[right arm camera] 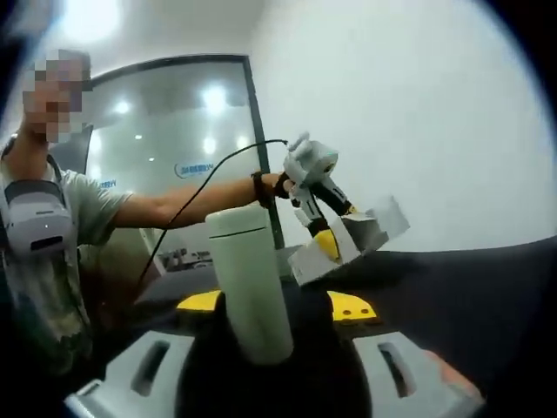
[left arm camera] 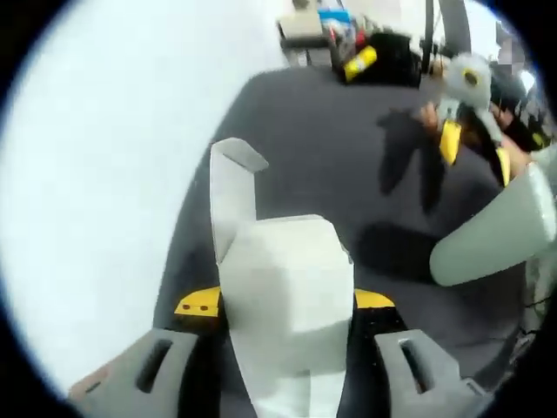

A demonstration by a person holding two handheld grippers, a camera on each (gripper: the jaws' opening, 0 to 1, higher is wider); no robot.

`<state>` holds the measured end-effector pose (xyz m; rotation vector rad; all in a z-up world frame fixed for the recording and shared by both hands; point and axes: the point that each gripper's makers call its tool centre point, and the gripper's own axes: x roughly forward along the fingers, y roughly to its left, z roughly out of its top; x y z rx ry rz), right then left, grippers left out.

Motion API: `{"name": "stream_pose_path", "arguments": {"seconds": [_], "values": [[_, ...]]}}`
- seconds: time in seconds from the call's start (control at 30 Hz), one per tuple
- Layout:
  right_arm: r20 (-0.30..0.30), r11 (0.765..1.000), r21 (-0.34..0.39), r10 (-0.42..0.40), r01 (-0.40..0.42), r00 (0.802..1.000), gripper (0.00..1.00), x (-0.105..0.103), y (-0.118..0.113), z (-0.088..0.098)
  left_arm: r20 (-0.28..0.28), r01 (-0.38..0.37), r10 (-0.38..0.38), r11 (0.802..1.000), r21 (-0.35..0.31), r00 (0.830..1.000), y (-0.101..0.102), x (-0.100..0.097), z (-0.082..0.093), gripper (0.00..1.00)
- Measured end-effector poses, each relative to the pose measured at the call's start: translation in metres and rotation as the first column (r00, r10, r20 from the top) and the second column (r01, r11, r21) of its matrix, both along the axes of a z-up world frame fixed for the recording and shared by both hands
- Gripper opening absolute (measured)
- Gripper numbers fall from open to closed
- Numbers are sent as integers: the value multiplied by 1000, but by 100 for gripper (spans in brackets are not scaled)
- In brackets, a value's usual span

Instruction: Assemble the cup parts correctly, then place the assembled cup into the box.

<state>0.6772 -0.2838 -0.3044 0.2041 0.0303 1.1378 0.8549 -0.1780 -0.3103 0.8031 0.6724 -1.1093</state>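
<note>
While left tool [left arm camera: 285,306] grips box [left arm camera: 283,287], right tool [right arm camera: 277,306] clamps cup [right arm camera: 250,283].

The box [left arm camera: 283,305] is plain white. The cup [right arm camera: 251,283] is pale, perhaps off-white with a greenish tint. Both hand-held grippers, left [left arm camera: 287,305] and right [right arm camera: 277,309], have yellow pads on grey bodies. The surface [left arm camera: 331,157] is dark grey.

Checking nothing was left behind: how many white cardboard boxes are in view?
1. The white cardboard box is held up between the left gripper's jaws, flap open; it also shows in the right gripper view. Others may sit out of frame.
</note>
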Motion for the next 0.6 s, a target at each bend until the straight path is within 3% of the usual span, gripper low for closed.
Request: {"name": "stream_pose_path", "arguments": {"seconds": [0.13,0.23,0.27,0.37,0.43,0.47,0.53,0.57,0.6], "values": [[-1,1000,15,-2,2,1000,42,0,-3,3,-10,-24,23,990,-139,1000,4,1,24,49],[-3,1000,21,0,0,1000,42,0,-3,3,-14,-38,36,963,-269,999,8,-4,46,49],[-4,1000,22,-1,1,1000,42,1,-3,3,-10,-42,41,946,-323,999,6,-7,55,49],[-7,1000,21,0,0,1000,42,1,-3,2,17,-43,59,863,-503,998,13,-16,92,49],[-12,1000,22,0,1,1000,42,2,-3,1,27,-37,63,828,-560,998,19,-27,106,49],[-14,1000,21,0,1,1000,42,3,-2,0,51,-17,61,786,-617,997,21,-33,118,49],[-16,1000,19,1,-1,1000,42,3,-1,-2,54,-19,73,750,-662,996,30,-48,127,49],[-17,1000,17,2,-2,1000,42,3,-1,-3,76,-12,88,722,-692,993,34,-48,135,49],[-17,1000,15,5,-4,1000,42,3,0,-3,83,-6,91,710,-704,992,38,-52,138,49]]}}
